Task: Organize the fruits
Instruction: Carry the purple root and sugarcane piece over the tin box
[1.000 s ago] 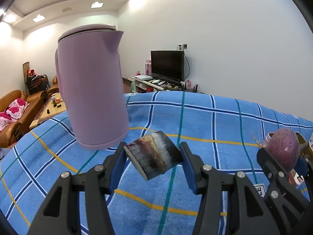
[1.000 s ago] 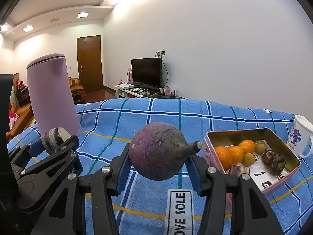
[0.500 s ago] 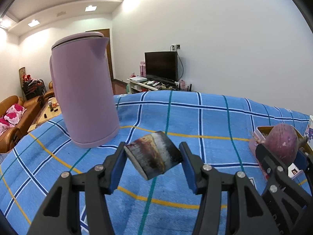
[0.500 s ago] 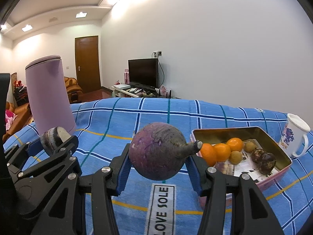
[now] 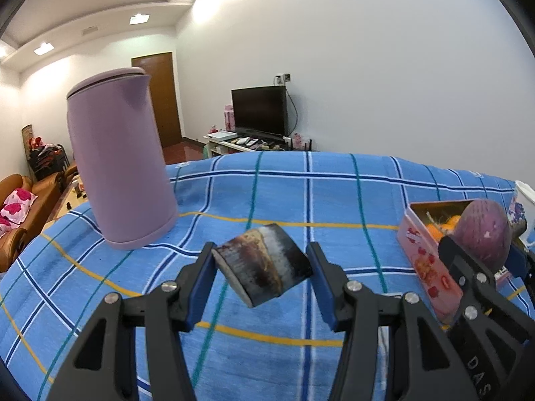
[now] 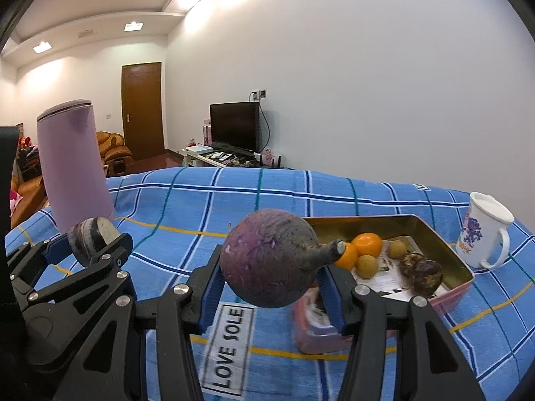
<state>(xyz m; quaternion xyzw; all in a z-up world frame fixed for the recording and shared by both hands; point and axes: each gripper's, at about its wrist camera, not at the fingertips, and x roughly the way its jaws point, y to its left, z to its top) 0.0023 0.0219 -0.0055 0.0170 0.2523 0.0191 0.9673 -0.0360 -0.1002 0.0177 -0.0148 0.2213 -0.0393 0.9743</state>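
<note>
The left hand-held gripper [image 5: 260, 275] angles slightly downward, clamped on a dark cut chunk [image 5: 262, 267] at lower centre of its view. The right hand-held gripper [image 6: 271, 275], similarly tilted, is clamped on a round purple root [image 6: 271, 262] mid-frame, above the near corner of the pink tin [image 6: 464, 284] holding oranges [image 6: 367, 244]. Compared with a second ago, the tin sits closer and more central, and the purple kettle [image 5: 120, 160] has shifted left on the blue checked tabletop [image 5: 334, 193].
</note>
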